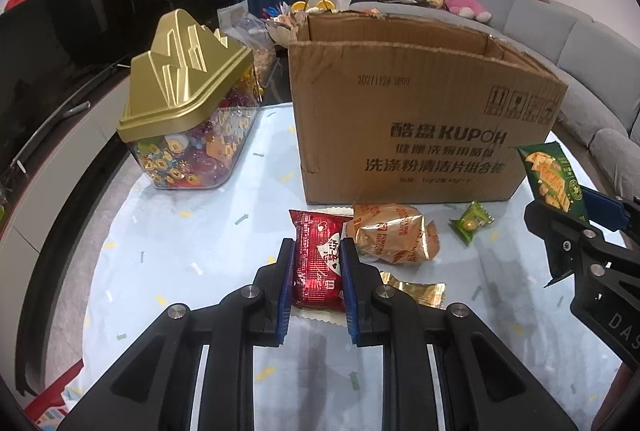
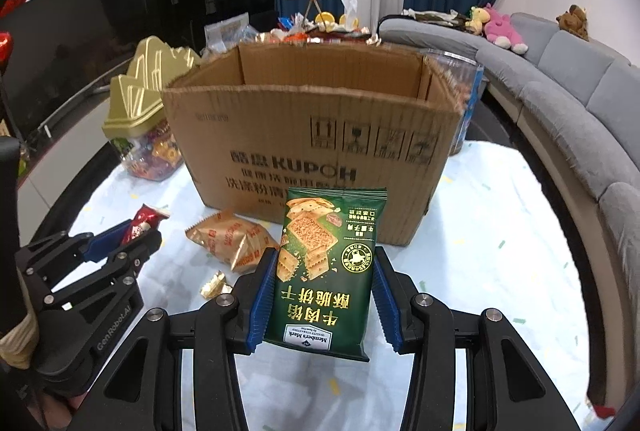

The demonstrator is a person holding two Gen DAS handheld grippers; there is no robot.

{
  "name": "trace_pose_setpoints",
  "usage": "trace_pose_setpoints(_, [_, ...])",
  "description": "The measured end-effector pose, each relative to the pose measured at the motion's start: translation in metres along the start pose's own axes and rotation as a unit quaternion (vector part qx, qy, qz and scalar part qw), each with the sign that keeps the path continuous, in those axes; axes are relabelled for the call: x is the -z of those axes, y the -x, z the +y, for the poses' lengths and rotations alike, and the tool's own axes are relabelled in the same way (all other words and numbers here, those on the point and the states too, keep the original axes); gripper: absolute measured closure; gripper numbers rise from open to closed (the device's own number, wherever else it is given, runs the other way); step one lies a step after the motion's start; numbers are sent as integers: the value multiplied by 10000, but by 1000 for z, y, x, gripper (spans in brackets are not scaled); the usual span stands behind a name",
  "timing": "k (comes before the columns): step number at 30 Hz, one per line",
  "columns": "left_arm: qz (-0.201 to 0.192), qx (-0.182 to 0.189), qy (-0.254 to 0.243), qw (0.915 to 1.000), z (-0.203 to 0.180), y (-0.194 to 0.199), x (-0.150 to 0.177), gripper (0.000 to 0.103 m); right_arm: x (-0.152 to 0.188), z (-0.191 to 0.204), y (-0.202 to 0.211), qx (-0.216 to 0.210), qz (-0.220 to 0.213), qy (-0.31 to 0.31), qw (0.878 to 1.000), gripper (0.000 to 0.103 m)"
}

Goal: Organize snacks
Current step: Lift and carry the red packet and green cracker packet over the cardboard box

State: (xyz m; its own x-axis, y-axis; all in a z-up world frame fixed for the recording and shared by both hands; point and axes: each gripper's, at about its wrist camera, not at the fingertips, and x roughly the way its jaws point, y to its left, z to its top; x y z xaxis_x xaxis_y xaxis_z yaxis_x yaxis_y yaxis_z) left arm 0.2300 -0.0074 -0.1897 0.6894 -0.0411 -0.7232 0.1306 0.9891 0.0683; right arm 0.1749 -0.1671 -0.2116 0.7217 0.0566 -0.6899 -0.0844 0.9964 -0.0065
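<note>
We see one red packet (image 1: 318,263) pinched in our left gripper (image 1: 318,251), one green cracker bag (image 2: 326,271) pinched in our right gripper (image 2: 326,295), three snacks on the desk (image 1: 200,239), one cardboard box (image 1: 420,119).

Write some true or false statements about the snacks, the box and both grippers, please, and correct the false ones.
1. The left gripper holds a red snack packet. True.
2. The right gripper is empty. False: its fingers clamp a green cracker pack.
3. The cardboard box is open at the top. True.
4. The gold-lidded candy jar lies inside the box. False: it stands on the table, beside the box.
5. A gold snack bag lies on the table in front of the box. True.
</note>
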Motion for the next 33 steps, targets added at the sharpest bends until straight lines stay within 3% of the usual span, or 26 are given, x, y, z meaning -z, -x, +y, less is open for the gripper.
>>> trace_pose_setpoints(33, [-701,-27,7,9975,-20,89,-61,81,-42,-25,92,85,-682,-108,9976,56])
